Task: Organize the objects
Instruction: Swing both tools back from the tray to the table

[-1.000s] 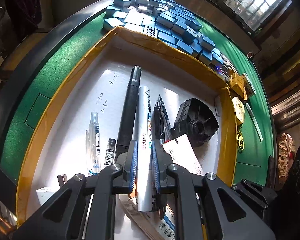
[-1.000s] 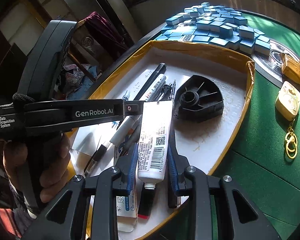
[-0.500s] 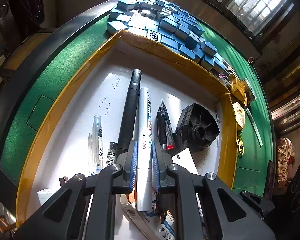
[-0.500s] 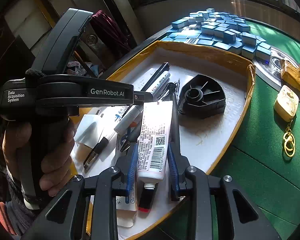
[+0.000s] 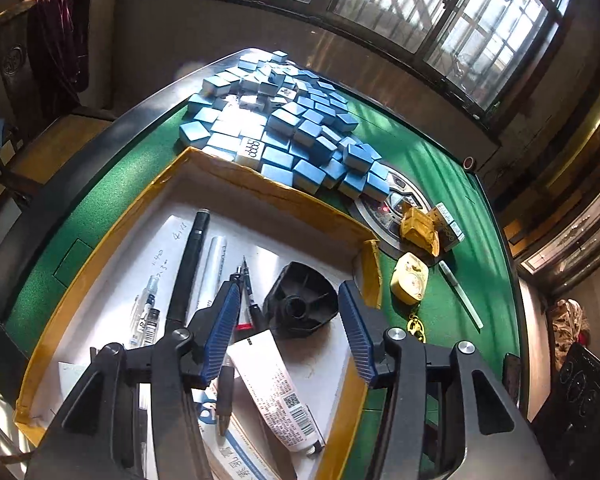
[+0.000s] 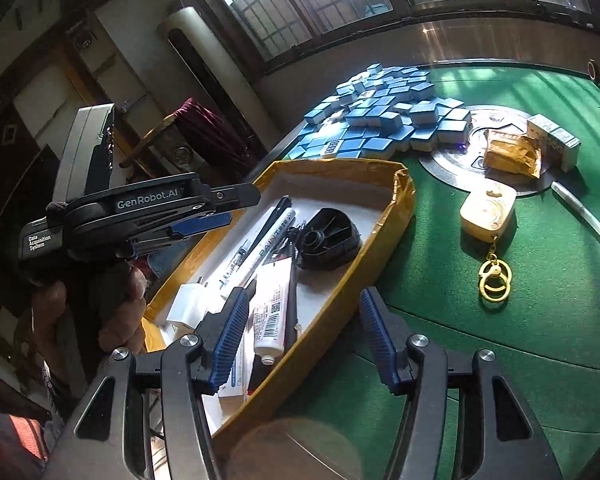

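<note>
White barcoded tube [image 5: 274,390] lies flat in the yellow-rimmed tray [image 5: 100,248].

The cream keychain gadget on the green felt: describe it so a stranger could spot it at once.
Start at the green felt table and find the shallow yellow-edged box of pens. Just outside the box's far corner, apart from it, lies the cream keychain gadget, a small rounded-square case. Unlike the crumpled tan packet beyond it, it trails gold rings on a short chain.

"genrobot.ai", "data acquisition system" on left gripper [image 6: 204,220], "paint" on marker [image 6: 274,236]
</note>
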`<action>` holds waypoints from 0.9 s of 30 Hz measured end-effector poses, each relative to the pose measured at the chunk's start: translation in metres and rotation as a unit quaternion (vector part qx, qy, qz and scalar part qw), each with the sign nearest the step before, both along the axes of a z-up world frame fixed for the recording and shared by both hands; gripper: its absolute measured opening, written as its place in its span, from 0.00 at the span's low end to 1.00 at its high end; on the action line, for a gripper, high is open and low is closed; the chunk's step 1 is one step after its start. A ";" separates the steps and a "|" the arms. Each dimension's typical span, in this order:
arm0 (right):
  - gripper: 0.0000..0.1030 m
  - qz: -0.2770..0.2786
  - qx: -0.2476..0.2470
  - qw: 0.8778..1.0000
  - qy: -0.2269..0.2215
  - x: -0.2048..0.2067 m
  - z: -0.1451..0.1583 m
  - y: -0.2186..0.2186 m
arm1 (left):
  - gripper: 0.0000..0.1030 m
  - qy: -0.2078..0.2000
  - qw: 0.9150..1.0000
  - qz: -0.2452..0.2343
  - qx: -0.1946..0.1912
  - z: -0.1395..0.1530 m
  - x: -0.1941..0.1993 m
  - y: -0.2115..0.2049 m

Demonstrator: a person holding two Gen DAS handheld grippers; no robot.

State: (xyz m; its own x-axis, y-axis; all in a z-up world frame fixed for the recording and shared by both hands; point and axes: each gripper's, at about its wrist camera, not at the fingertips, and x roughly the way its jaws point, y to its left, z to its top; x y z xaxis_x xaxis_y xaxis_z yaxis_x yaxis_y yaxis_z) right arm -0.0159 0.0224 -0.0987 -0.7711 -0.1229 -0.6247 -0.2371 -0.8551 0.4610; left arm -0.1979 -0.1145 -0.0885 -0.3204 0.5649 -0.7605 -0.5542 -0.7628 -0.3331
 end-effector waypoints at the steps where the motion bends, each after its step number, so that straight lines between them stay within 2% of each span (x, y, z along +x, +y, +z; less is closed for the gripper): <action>1: 0.51 -0.012 0.005 1.000 -0.003 0.007 0.001 0.010 | 0.50 0.001 1.000 -0.019 0.000 0.002 0.007 0.013; 6: 0.51 -0.061 -0.008 0.998 -0.007 0.038 0.000 0.069 | 0.51 -0.011 0.992 -0.119 -0.026 -0.007 0.039 0.088; 9: 0.51 -0.096 -0.010 0.995 -0.006 0.055 0.003 0.103 | 0.51 -0.016 0.988 -0.145 -0.052 -0.016 0.049 0.125; 12: 0.51 -0.135 -0.005 0.991 -0.020 0.057 0.005 0.140 | 0.51 0.005 0.982 -0.166 -0.085 -0.022 0.055 0.157; 16: 0.51 -0.178 -0.014 0.983 -0.045 0.050 -0.002 0.188 | 0.51 -0.007 0.977 -0.178 -0.114 -0.037 0.051 0.189; 19: 0.51 -0.222 0.022 0.971 -0.088 0.040 -0.019 0.206 | 0.51 -0.010 0.976 -0.175 -0.126 -0.046 0.045 0.204; 21: 0.51 -0.229 0.032 0.966 -0.115 0.037 -0.032 0.212 | 0.51 -0.007 0.976 -0.167 -0.136 -0.050 0.041 0.210; 24: 0.51 -0.237 0.015 0.965 -0.110 0.042 -0.039 0.220 | 0.51 -0.010 0.974 -0.174 -0.148 -0.058 0.037 0.219; 27: 0.51 -0.225 0.014 0.966 -0.129 0.039 -0.047 0.220 | 0.51 -0.020 0.971 -0.174 -0.160 -0.067 0.036 0.225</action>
